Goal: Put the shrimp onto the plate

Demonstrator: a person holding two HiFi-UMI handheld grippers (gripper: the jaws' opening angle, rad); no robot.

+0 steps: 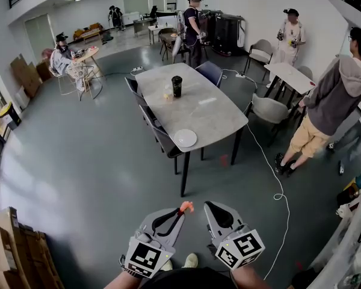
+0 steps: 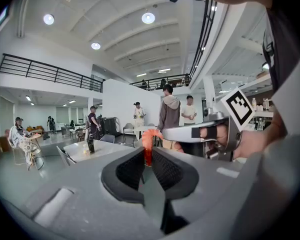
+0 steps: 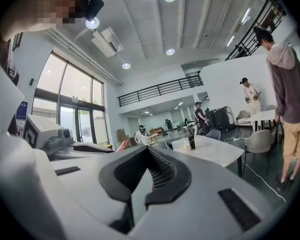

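Closest to me, the left gripper is clamped on the shrimp, pinching its lower end so the orange body pokes past the tips. The right gripper looks closed on nothing, though its view is murky. Both hang well short of the table; the plate sits at the table's near edge, with a dark cup farther along it. My worry is that so thin a hold could let the shrimp slip before it reaches the table.
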